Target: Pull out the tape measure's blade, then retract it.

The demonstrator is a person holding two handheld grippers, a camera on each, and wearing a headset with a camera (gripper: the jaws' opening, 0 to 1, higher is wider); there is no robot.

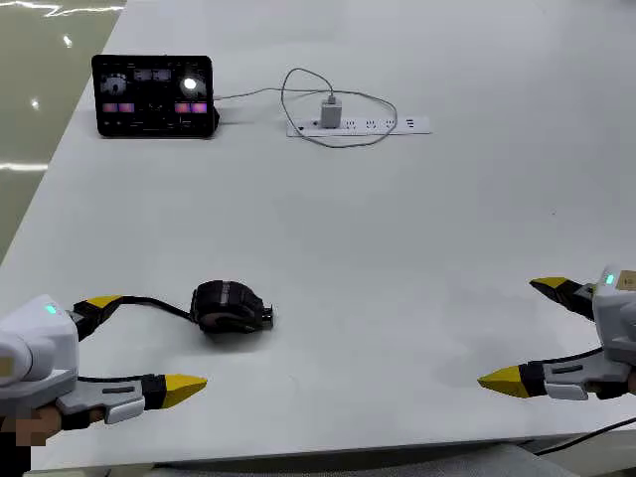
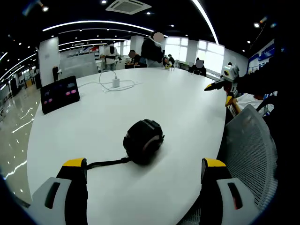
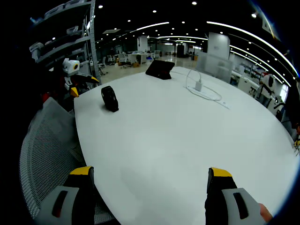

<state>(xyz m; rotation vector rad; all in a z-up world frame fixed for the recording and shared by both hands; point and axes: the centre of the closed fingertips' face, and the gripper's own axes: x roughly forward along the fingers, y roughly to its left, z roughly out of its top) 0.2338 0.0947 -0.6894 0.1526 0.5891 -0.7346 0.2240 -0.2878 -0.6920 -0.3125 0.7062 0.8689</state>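
Black and rounded, the tape measure (image 1: 231,307) lies on the white table (image 1: 397,248) just ahead of the left gripper (image 1: 149,343). It sits a little past that gripper's yellow fingertips and roughly in line with the gap between them. A thin black wrist strap (image 1: 149,303) trails from the case back toward one of the left jaws.

The left gripper's jaws are spread wide and grip nothing. In the left gripper view the case (image 2: 143,141) sits straight ahead, centred between the two jaws. The right gripper (image 1: 517,333) hovers well apart from the tape measure, off to the far side, and its jaws are also spread wide and empty. From the right gripper view the case (image 3: 109,99) looks small and distant.

No blade is drawn out, so the task seems to be at its very start, in the approach. The next move probably calls for the left gripper to advance and close on the case. The right gripper would then have to cross over and pinch the small blade tip, which appears to face it.
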